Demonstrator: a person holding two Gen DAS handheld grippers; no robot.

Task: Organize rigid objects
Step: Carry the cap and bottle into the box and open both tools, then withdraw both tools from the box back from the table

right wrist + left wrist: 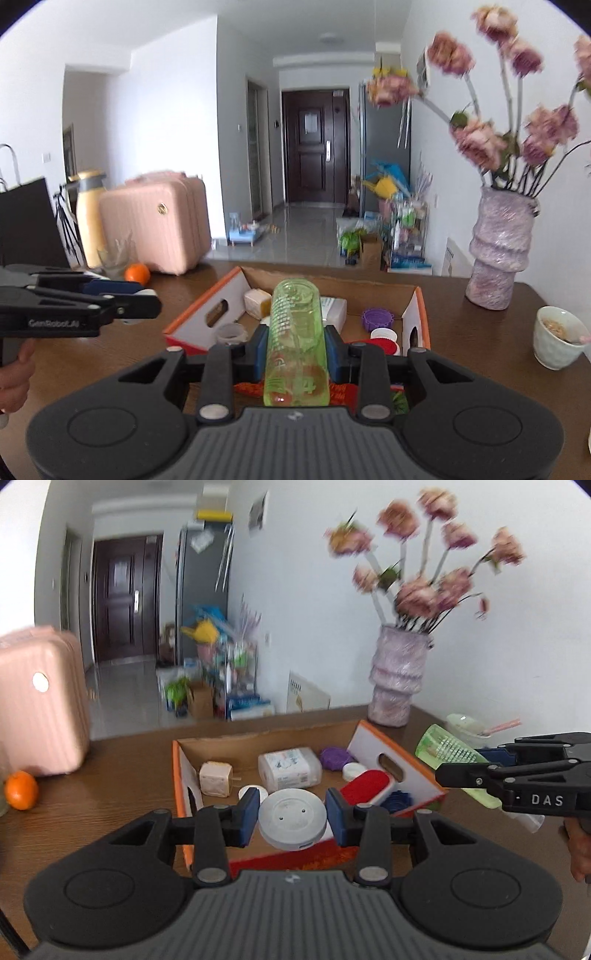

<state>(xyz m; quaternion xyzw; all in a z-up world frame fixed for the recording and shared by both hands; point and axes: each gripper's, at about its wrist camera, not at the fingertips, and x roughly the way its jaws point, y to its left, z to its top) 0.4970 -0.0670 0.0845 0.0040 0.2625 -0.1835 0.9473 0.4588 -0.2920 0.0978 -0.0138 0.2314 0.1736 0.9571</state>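
Observation:
My left gripper (292, 819) is shut on a round grey-white disc (292, 818) and holds it above the near edge of an open cardboard box (399, 760) with orange-edged flaps. My right gripper (295, 350) is shut on a green see-through plastic case (297, 343), held over the same box (207, 314); the case also shows in the left wrist view (443, 749). Inside the box lie a beige block (215, 779), a clear plastic pack (290, 770), a purple lid (335, 757), a white cap (352, 771) and a red-topped item (364, 792).
The box stands on a brown wooden table (92, 812). An orange (21, 790) and a pink suitcase (40, 701) are at the left. A purple vase with flowers (498, 251) and a white cup (557, 341) stand at the right.

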